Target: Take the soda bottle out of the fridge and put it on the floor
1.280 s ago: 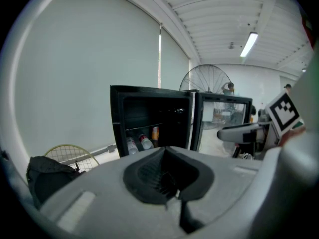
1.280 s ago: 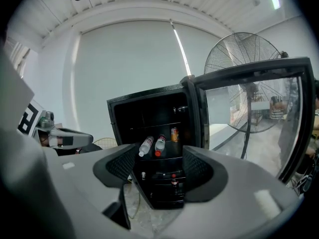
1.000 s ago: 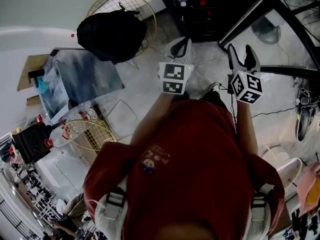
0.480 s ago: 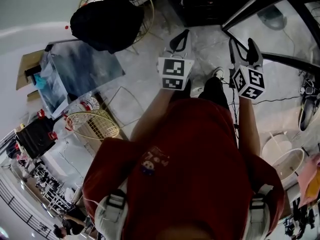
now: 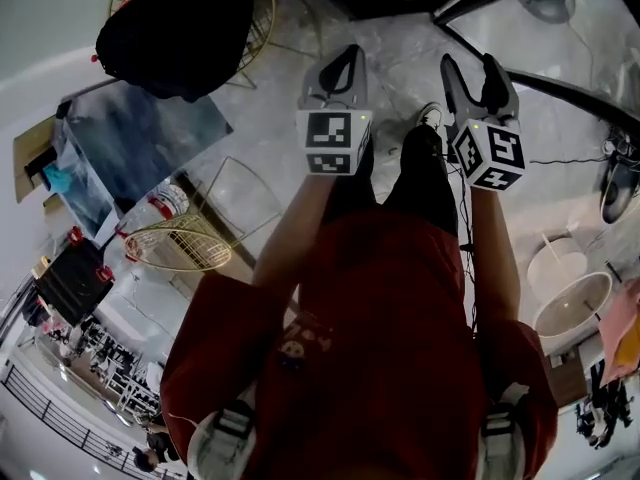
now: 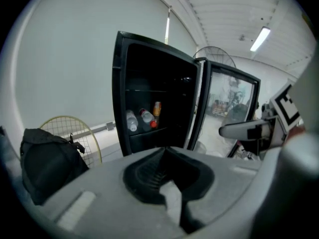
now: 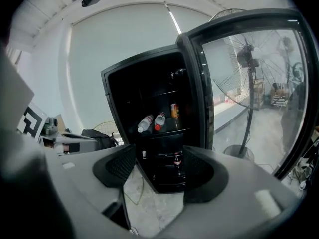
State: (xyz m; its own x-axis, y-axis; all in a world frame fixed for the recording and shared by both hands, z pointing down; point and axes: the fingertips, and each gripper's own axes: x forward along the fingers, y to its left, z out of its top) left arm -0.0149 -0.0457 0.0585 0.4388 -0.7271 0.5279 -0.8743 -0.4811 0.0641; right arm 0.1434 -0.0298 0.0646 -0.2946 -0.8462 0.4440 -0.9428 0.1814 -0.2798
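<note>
The black fridge (image 7: 149,113) stands open ahead, its glass door (image 7: 249,83) swung to the right. On an upper shelf lie two clear bottles (image 7: 145,123) with red labels beside an orange can (image 7: 174,110). Lower down stands a small dark soda bottle (image 7: 177,161) with a red label. My right gripper (image 7: 159,168) is open and empty, well short of the fridge, with the dark bottle showing through its gap. My left gripper (image 6: 163,151) is shut on nothing and also points at the fridge (image 6: 154,93). In the head view both grippers, left (image 5: 345,56) and right (image 5: 470,68), hover over the marble floor.
A black bag (image 5: 170,33) lies on a wire chair at the left, with a glass table (image 5: 140,138) and a wire basket (image 5: 180,248) nearer. A standing fan (image 7: 246,59) shows behind the door glass. A cable (image 5: 570,158) runs over the floor at the right.
Both grippers have come down together toward the floor. The head view has tilted, so the fridge has slid out at the top. Neither gripper's jaws have changed.
</note>
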